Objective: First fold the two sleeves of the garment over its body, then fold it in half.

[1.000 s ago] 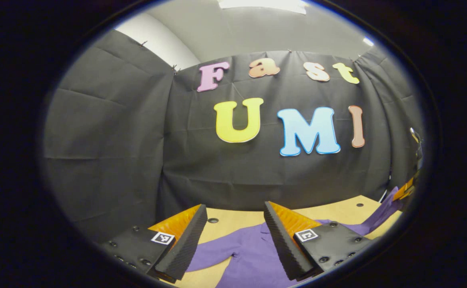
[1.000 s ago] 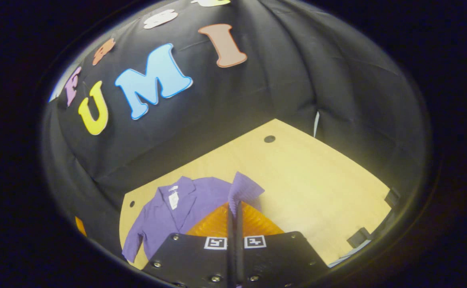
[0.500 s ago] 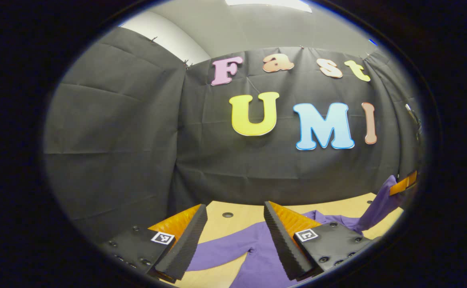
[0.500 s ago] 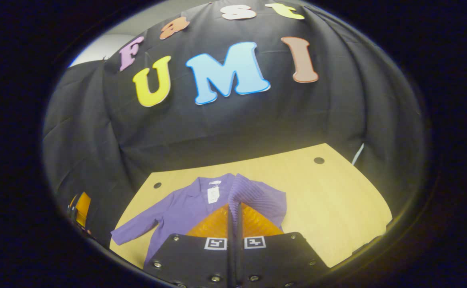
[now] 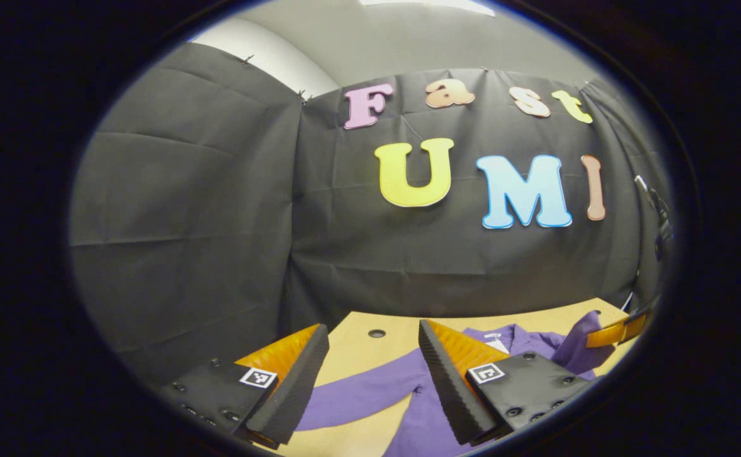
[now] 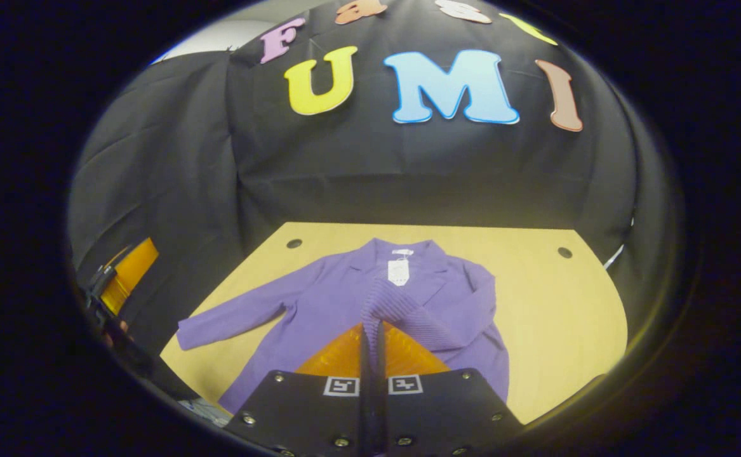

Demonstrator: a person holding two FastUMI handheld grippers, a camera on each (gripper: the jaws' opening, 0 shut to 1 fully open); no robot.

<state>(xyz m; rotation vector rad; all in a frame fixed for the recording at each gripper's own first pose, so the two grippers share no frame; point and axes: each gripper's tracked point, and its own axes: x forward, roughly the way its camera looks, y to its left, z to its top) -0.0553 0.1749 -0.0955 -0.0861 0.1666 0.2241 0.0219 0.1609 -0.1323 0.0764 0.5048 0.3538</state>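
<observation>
A purple jacket (image 6: 319,311) is lying face up on a light wooden table (image 6: 554,317), its collar pointing toward the black cloth wall (image 6: 408,171) and a white tag (image 6: 398,271) showing at the neck. One sleeve (image 6: 230,317) is stretching out flat across the table toward the left side of the right gripper view. The other sleeve (image 6: 402,311) is being held up over the jacket's body, its ribbed cuff pinched between the two fingers of the right gripper (image 6: 373,330), which are pressing together on the cloth with no gap between them.

In the left gripper view, the left gripper (image 5: 370,368) is hovering above the jacket (image 5: 421,412) with its fingers spread wide apart and nothing between them; the flat sleeve (image 5: 364,393) is lying on the table (image 5: 357,343) below the gap. At the right edge of that view, the right gripper (image 5: 618,330) is showing with the raised sleeve (image 5: 580,346) hanging from it. The left gripper (image 6: 126,276) is also showing at the left edge of the right gripper view, well apart from the jacket. Small round holes are showing near the far corners of the table.
</observation>
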